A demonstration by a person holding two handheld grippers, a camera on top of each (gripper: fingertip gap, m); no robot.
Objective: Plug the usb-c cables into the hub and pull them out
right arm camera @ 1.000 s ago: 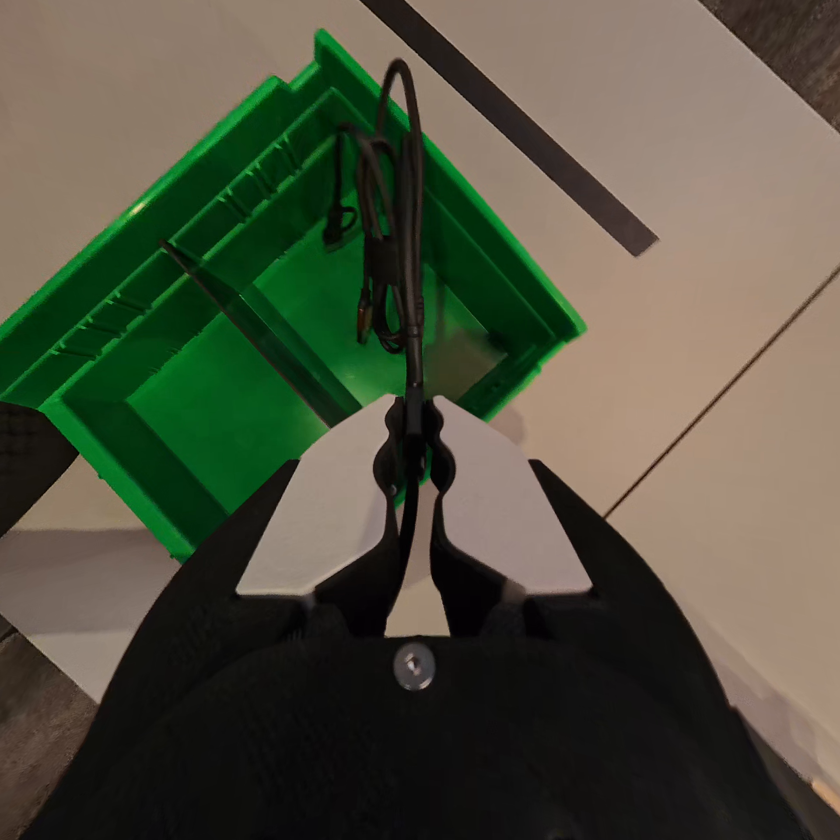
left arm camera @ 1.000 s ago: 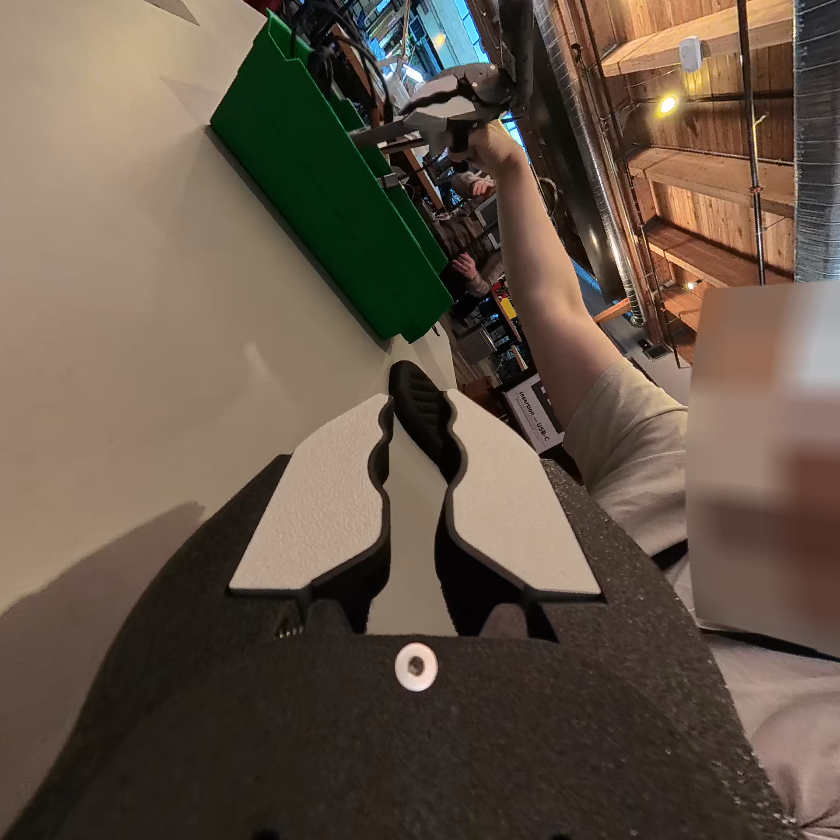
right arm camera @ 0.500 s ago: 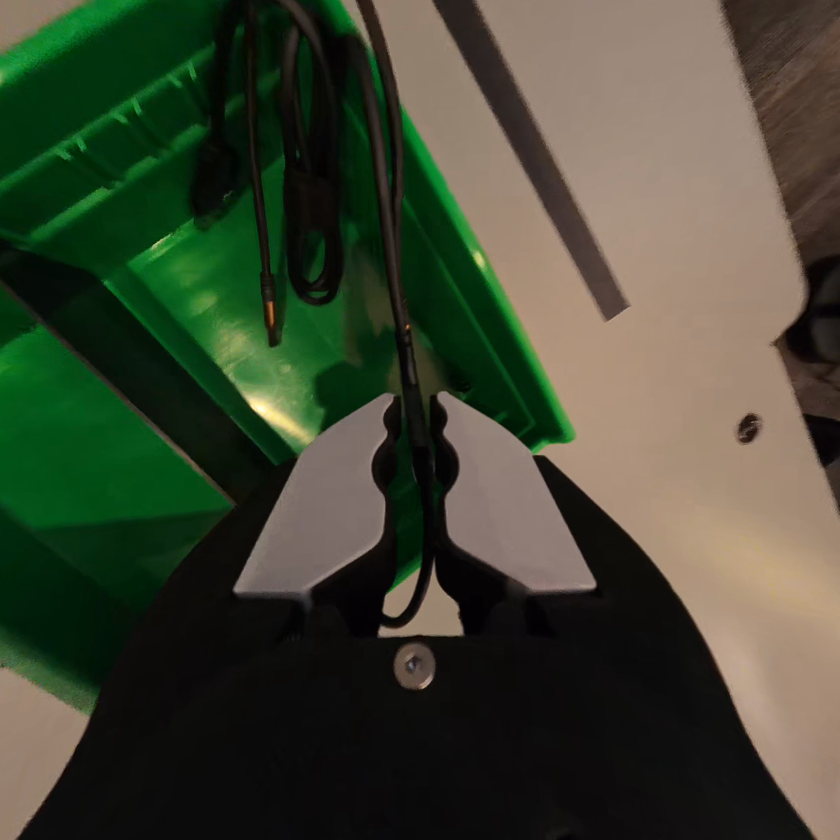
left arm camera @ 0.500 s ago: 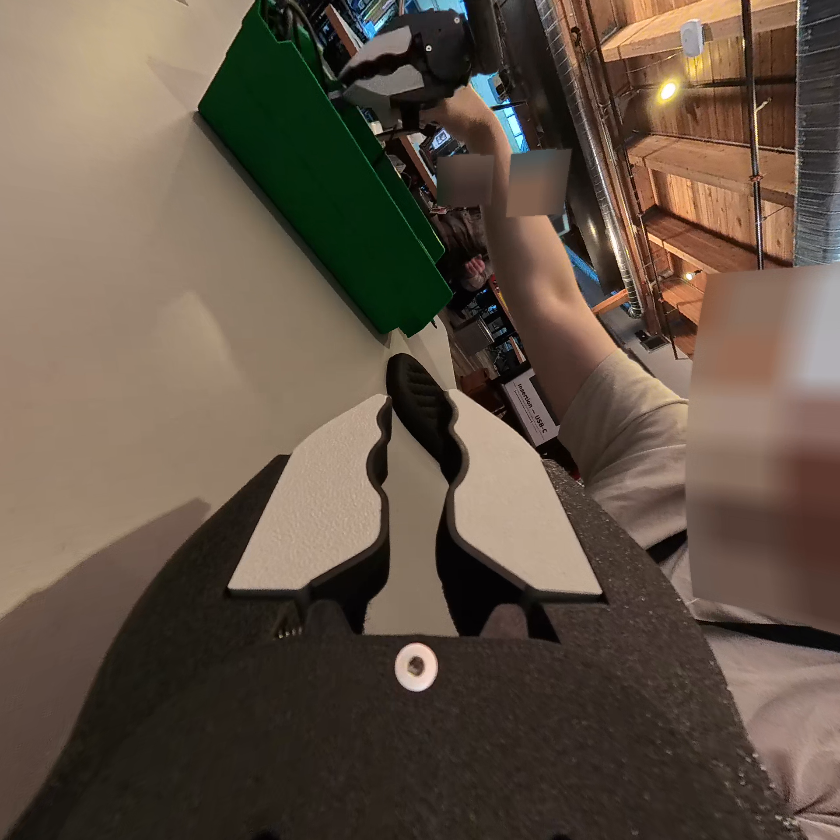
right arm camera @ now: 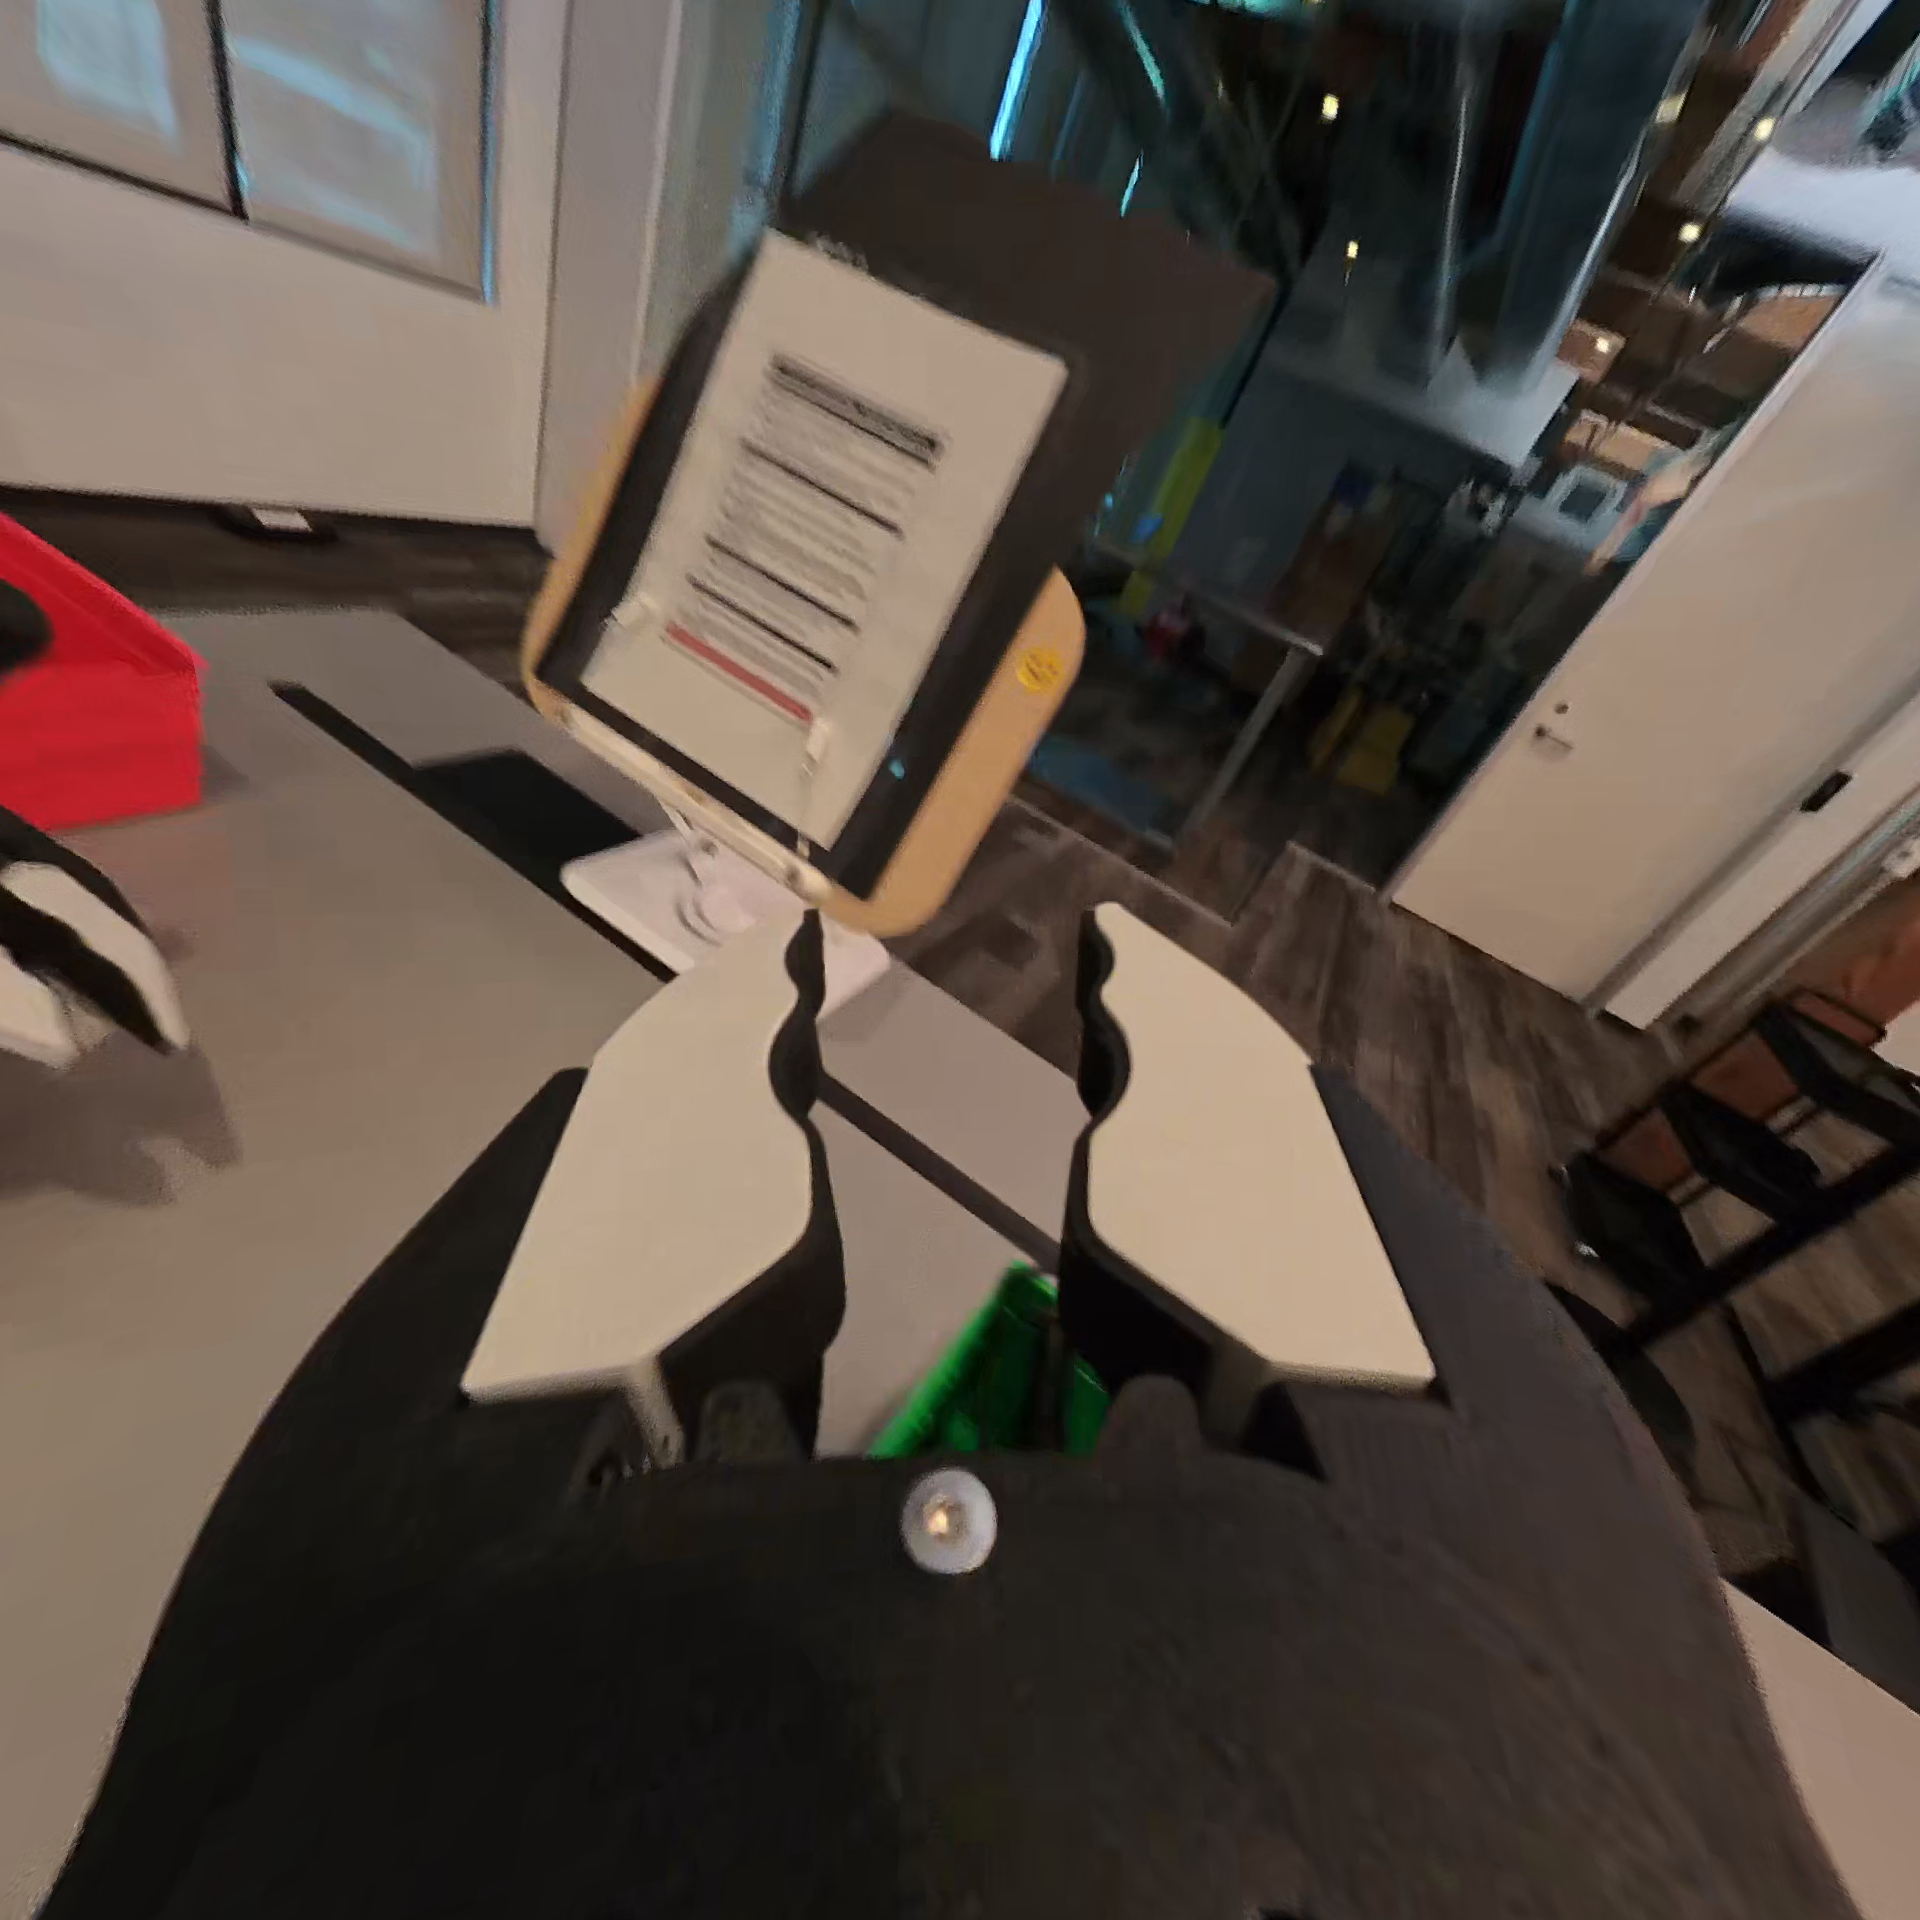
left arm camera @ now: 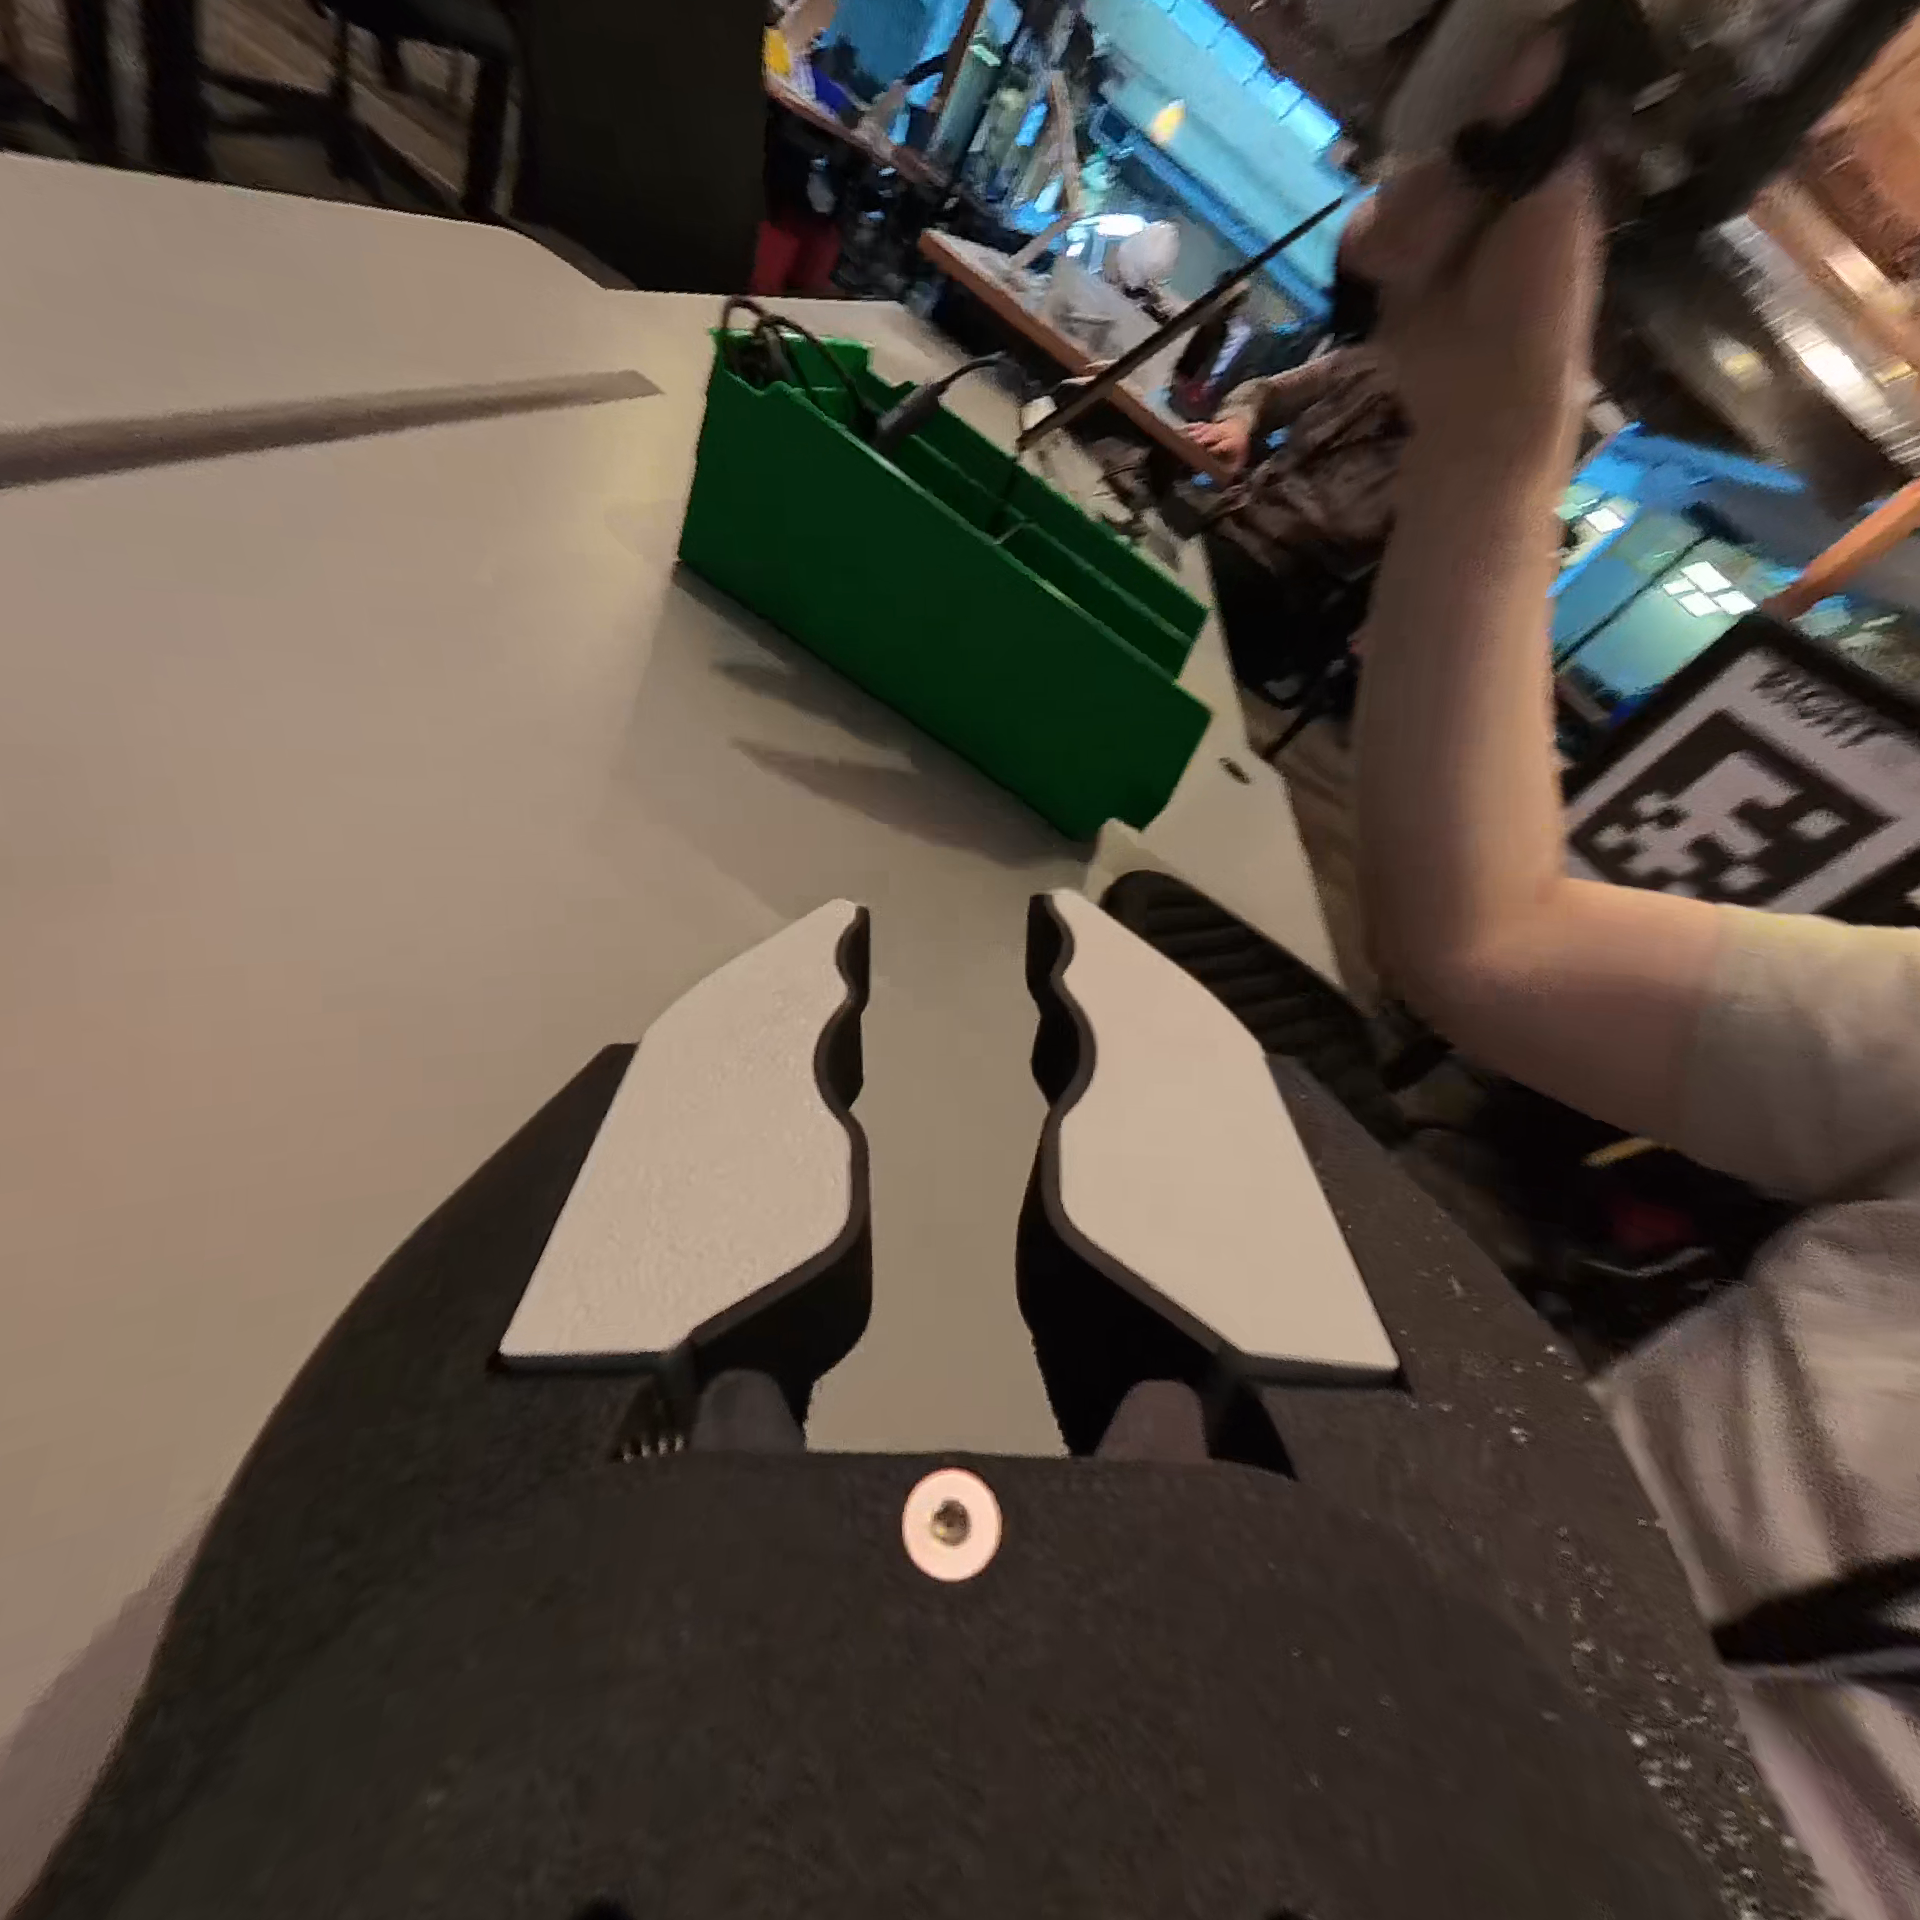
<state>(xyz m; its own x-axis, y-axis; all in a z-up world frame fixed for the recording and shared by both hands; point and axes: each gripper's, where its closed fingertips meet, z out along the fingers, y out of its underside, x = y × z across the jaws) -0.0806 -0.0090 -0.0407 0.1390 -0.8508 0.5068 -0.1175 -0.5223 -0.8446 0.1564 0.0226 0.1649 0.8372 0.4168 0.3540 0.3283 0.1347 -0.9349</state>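
A green bin (left arm camera: 935, 613) stands on the pale table, and black USB-C cables (left arm camera: 790, 358) hang over its far end, one plug (left arm camera: 904, 416) sticking up. My left gripper (left arm camera: 945, 914) is open and empty, low over the table, short of the bin. My right gripper (right arm camera: 945, 930) is open and empty, raised and pointing at a tablet. A corner of the green bin (right arm camera: 997, 1361) shows below, between its fingers. No hub is in view.
A tablet (right arm camera: 821, 582) on a white stand (right arm camera: 665, 883) is straight ahead of the right gripper. A red bin (right arm camera: 94, 717) is at the left. A dark ribbed object (left arm camera: 1236, 966) lies at the table edge. The person's arm (left arm camera: 1475, 623) rises beside the green bin. My right fingertips sit around 30 centimetres from my left ones.
The right gripper let go of the black cable over the green bin, opened, and swung up to face the tablet. The left gripper opened and rolled level towards the bin.
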